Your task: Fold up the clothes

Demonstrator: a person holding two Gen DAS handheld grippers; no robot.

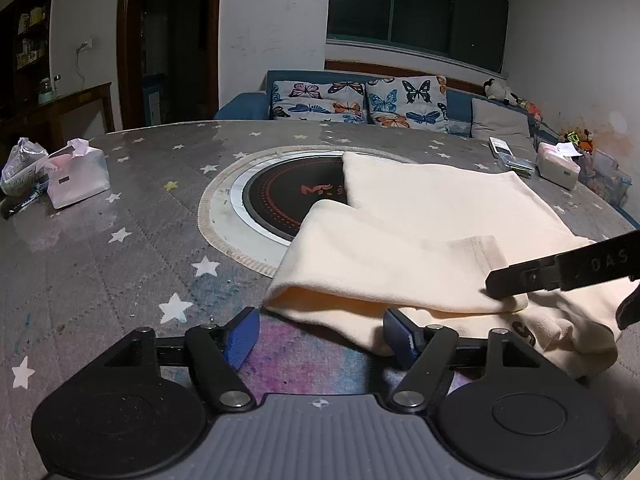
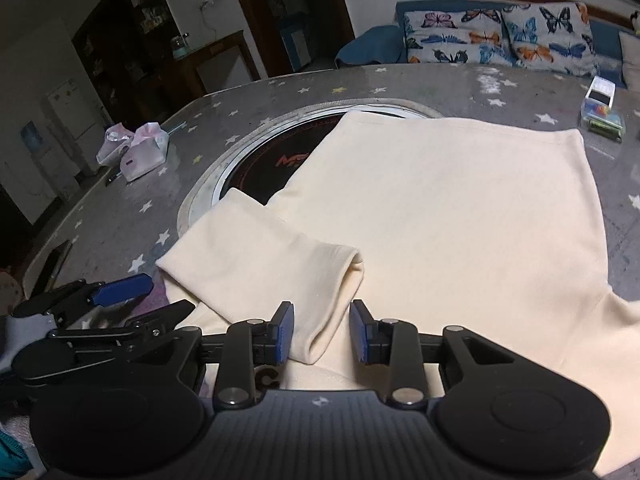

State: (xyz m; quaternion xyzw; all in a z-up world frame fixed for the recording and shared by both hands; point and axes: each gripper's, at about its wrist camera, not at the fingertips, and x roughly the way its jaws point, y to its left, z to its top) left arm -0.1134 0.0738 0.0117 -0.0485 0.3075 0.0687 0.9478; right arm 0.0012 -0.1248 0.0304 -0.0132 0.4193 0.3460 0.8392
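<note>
Left claw (image 1: 318, 334): jaws apart, empty, over the grey star-patterned tabletop (image 1: 132, 248).
Right claw (image 2: 322, 332): jaws apart around folded sleeve, pads not pressing.
Cream shirt (image 2: 448, 216): spread just ahead of both claws.
Pink tissue pack (image 1: 78, 178): far left, clear.

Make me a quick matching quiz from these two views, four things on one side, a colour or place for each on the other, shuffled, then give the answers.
Things:
1. folded sleeve
2. tissue pack
3. butterfly cushions
4. round cooktop

Descriptions:
A. on the blue sofa
B. black, set into the table's middle
C. cream, laid across the shirt
D. pink and white, at the table's left edge

Pairs: 1-C, 2-D, 3-A, 4-B
</note>
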